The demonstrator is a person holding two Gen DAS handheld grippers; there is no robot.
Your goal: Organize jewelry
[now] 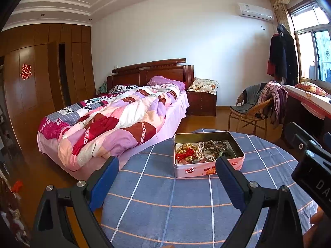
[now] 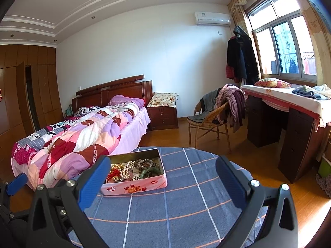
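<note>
A pink tin (image 1: 209,155) of beaded jewelry (image 1: 198,148) sits open on the far part of the blue checked worktop (image 1: 165,196). The left gripper (image 1: 167,165) and right gripper (image 2: 163,169) hover near it, jaws spread, holding nothing. A bed (image 1: 115,119) lies far left.

Pink tin (image 1: 206,170); blue checked tablecloth (image 1: 165,206); blue-padded tool (image 1: 167,165)
</note>
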